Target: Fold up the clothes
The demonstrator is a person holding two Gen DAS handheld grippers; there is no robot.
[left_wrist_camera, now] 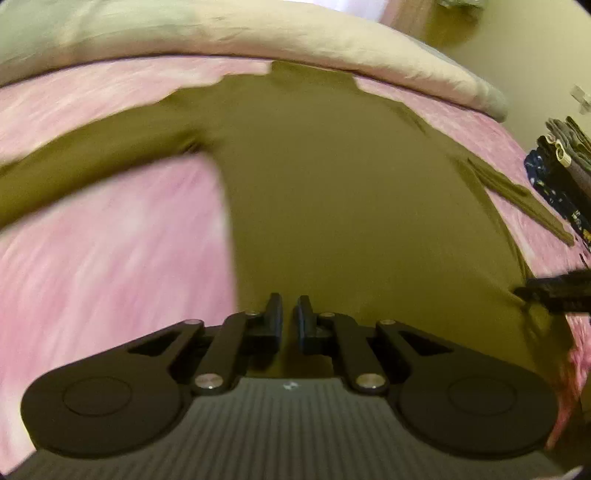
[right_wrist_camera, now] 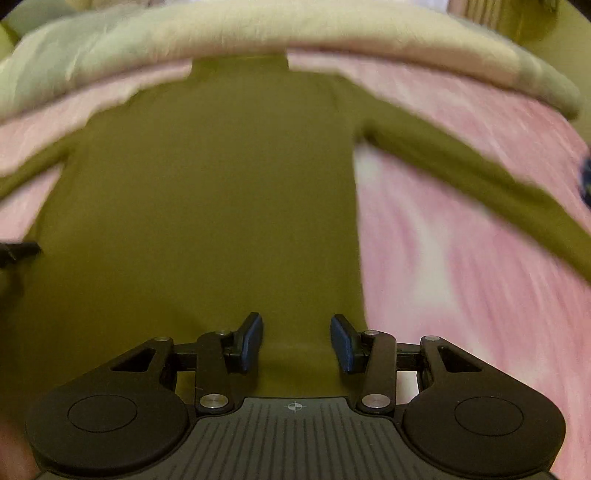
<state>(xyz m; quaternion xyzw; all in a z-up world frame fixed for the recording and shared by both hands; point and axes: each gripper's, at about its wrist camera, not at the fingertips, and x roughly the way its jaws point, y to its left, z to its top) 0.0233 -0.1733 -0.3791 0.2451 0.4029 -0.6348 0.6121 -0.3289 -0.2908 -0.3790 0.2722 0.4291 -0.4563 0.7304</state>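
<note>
An olive long-sleeved shirt point(left_wrist_camera: 332, 184) lies flat on a pink bed cover point(left_wrist_camera: 110, 258), collar toward the far side. One sleeve point(left_wrist_camera: 92, 158) stretches out to the left. My left gripper point(left_wrist_camera: 289, 301) hovers over the shirt's near end, its pads a narrow slit apart, with no cloth visibly pinched. In the right wrist view the same shirt point(right_wrist_camera: 207, 184) fills the middle, its other sleeve point(right_wrist_camera: 480, 177) reaching right. My right gripper point(right_wrist_camera: 295, 321) stands open over the shirt's near edge with nothing gripped. Each gripper shows at the other view's edge: the right gripper point(left_wrist_camera: 554, 291), the left gripper point(right_wrist_camera: 18, 251).
A cream duvet point(left_wrist_camera: 258, 33) lies bunched along the far side of the bed, above the collar. A pile of dark clothes point(left_wrist_camera: 554, 177) sits at the right edge, beside a brownish strip of cloth point(left_wrist_camera: 517, 199). Pink cover point(right_wrist_camera: 461, 277) lies bare on both sides of the shirt.
</note>
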